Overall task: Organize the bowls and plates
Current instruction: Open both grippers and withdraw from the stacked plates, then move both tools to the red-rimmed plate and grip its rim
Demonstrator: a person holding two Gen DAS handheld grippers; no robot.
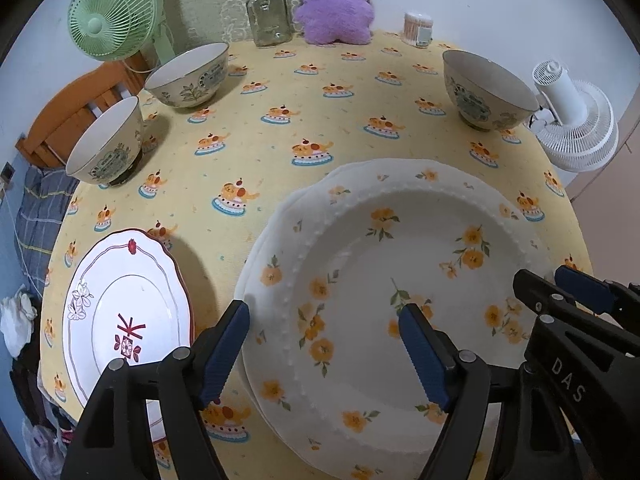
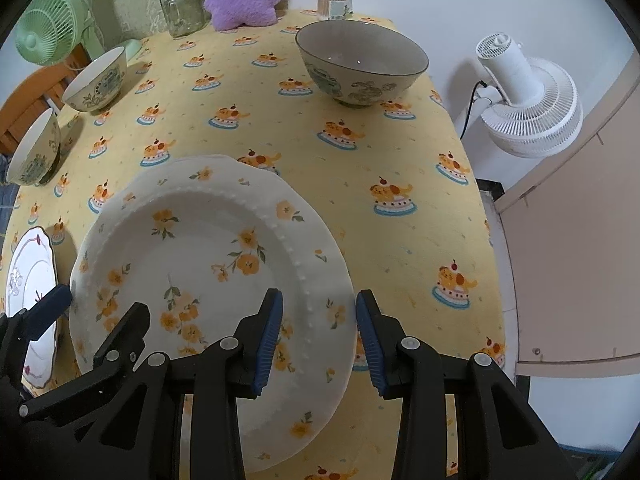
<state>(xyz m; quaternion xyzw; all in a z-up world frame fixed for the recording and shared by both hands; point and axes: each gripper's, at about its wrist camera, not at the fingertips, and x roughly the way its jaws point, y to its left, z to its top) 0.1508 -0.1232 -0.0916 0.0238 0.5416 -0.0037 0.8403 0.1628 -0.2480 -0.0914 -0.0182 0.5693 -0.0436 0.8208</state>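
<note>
A white plate with orange flowers lies on top of another white plate on the yellow tablecloth; it also shows in the right wrist view. My left gripper is open, its fingers straddling the plate's left rim. My right gripper is open, its fingers straddling the plate's right rim. A smaller plate with red marks lies to the left. Two patterned bowls stand at the far left. A third bowl stands at the far right.
A green fan, a glass jar, a purple plush toy and a cotton-swab box stand along the table's back edge. A white fan stands off the right edge, next to a beige door.
</note>
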